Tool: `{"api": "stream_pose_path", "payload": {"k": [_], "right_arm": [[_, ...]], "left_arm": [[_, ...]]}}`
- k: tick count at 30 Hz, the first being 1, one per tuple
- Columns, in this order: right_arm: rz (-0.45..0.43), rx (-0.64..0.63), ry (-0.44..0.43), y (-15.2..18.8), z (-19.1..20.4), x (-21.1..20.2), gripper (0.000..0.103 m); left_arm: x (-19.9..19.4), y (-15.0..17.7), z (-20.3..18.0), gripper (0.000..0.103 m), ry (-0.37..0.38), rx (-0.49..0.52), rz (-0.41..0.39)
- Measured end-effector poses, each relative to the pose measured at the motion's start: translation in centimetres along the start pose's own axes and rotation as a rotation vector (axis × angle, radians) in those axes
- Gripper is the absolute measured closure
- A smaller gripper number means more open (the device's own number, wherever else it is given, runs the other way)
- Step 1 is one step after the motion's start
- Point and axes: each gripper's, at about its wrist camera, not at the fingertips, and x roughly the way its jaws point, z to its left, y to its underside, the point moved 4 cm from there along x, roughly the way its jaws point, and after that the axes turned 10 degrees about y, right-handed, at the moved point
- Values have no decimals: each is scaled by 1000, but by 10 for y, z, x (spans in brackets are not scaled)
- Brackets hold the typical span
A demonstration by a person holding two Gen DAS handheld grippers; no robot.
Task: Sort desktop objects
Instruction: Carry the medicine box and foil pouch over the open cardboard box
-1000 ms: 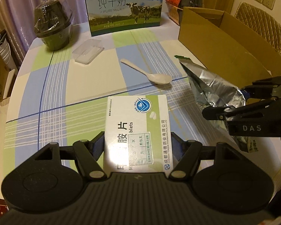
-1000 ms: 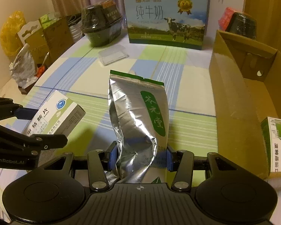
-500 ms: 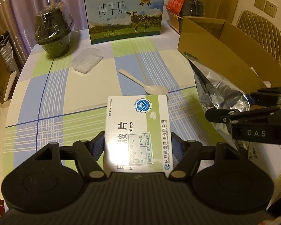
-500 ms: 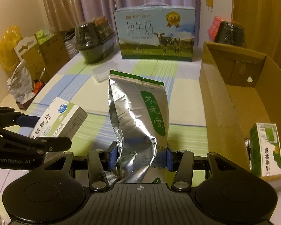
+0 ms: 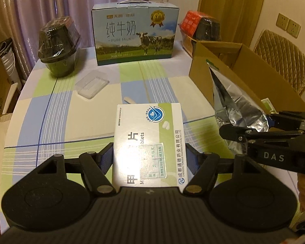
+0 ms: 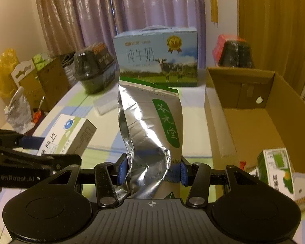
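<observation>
1. Cardboard box [image 6: 260,122], open-topped, filling the right side of the right wrist view.
2. Foil pouch [image 6: 150,126], dead center, upright, pinched at its base by the right gripper [image 6: 151,171].
3. Medicine box [image 5: 149,142], lower center, clamped flat in the left gripper [image 5: 149,159] above the checked tablecloth [image 5: 50,111].

Warm, dim indoor light, yellowish cast. Glare washes out print on medicine box [image 5: 149,142]; bright highlights on foil pouch [image 6: 150,126]. Strong fisheye curvature, dark vignette at corners. Right wrist view slightly motion-blurred.
</observation>
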Motion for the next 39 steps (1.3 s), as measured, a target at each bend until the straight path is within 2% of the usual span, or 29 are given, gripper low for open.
{"api": "stream_pose_path", "payload": {"k": [6, 12, 22, 33, 39], "right_arm": [[-61, 17, 30, -22, -9, -13, 57], [-95, 8, 80, -36, -41, -25, 57], [-96, 22, 154, -40, -100, -42, 57], [-79, 32, 245, -43, -166, -51, 57], [-64, 52, 270, -40, -195, -49, 57]], "left_arm": [[-4, -16, -15, 36, 25, -12, -40], [-2, -32, -26, 36, 38, -29, -75], [3, -53, -69, 36, 91, 14, -102], [28, -76, -132, 36, 193, 32, -114], [45, -85, -158, 36, 218, 18, -115]]}}
